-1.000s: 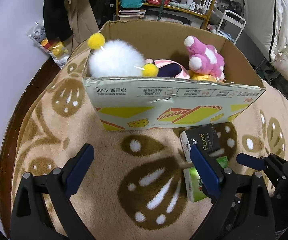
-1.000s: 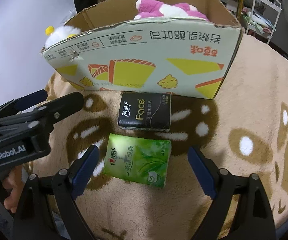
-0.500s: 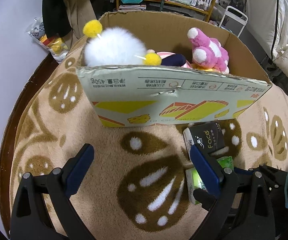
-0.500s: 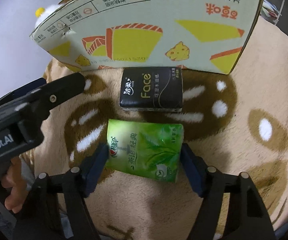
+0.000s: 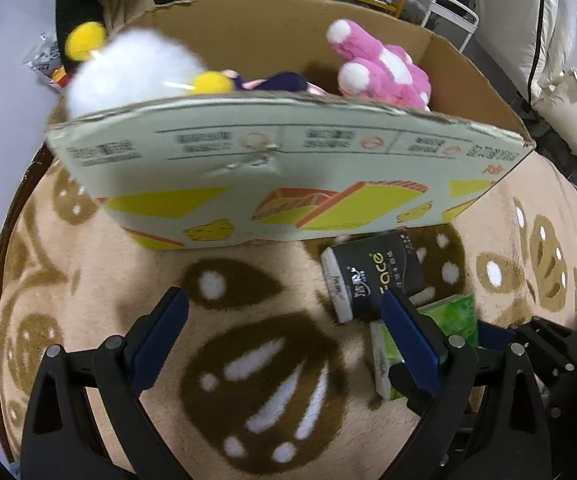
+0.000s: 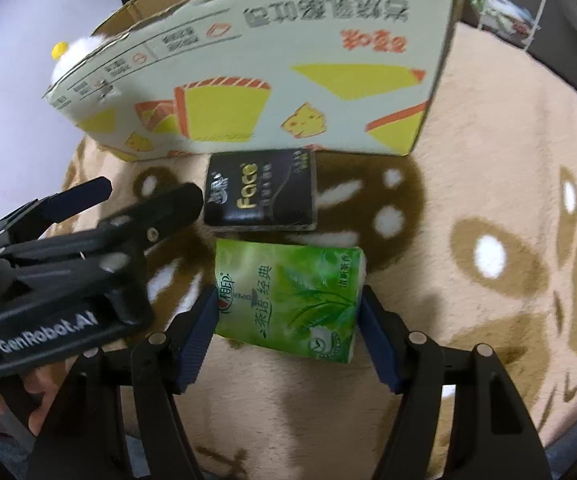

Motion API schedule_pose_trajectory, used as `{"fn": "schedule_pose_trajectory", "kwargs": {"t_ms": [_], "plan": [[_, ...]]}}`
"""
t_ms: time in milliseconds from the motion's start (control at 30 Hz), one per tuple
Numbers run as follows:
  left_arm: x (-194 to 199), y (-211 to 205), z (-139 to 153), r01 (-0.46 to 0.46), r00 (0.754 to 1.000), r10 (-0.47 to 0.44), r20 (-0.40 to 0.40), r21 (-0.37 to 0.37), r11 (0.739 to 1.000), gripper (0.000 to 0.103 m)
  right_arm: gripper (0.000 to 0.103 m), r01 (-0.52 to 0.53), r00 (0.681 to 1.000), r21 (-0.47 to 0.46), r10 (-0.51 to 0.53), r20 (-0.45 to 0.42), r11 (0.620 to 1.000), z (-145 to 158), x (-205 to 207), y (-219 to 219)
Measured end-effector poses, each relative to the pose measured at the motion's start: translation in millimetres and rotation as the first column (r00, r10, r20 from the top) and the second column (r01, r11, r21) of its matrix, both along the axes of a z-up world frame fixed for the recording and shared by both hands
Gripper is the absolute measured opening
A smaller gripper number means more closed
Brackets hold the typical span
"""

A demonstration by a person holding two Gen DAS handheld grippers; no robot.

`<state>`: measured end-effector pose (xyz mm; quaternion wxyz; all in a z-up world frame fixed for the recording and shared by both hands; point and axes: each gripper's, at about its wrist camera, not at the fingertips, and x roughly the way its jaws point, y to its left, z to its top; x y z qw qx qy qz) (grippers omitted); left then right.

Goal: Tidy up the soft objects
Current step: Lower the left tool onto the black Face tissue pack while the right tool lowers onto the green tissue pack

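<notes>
- The right gripper [image 6: 286,322] is closing in on the green tissue pack [image 6: 288,298]: a second ago its jaws were standing wide of the pack, and now both blue pads are pressing against the pack's two short ends, so the pack is being clamped.
- The pack is lying flat on the tan patterned blanket [image 6: 508,184] with no clear gap under it, so I judge that the grasp is just being made and the lift is not yet starting.
- The black Face tissue pack [image 6: 260,190] is lying just beyond the green one, nearly touching it, with its far edge against the base of the cardboard box [image 6: 272,76].
- The left gripper [image 5: 284,332] is hanging with its jaws wide apart and holding nothing; it is drifting closer to the box, whose front wall is now filling more of its view.
- Inside the box, a white fluffy toy with yellow pom-poms [image 5: 132,70] and a pink plush toy [image 5: 384,70] are already sitting.
- For the task, this means that the green pack is probably going into the box next, with the black pack remaining on the blanket.
</notes>
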<state>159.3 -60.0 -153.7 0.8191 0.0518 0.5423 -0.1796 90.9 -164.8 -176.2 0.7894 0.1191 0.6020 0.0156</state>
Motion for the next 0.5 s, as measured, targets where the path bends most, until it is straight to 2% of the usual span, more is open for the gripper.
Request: {"fn": "schedule_pose_trajectory", "kwargs": {"t_ms": [333,500], "plan": [[7,-32,-12,0.085,0.996,-0.085,-0.031,-0.02,0.996,0.096,0.073,0.015,1.0,-0.031,-0.016,-0.009,0.999,7,-2,-8],[7,-50,-18,0.115,0.992,-0.116,-0.039,-0.016,0.993,0.096,0.073,0.01,0.999,-0.002,-0.01,-0.03,1.0,5,-11,2]]}}
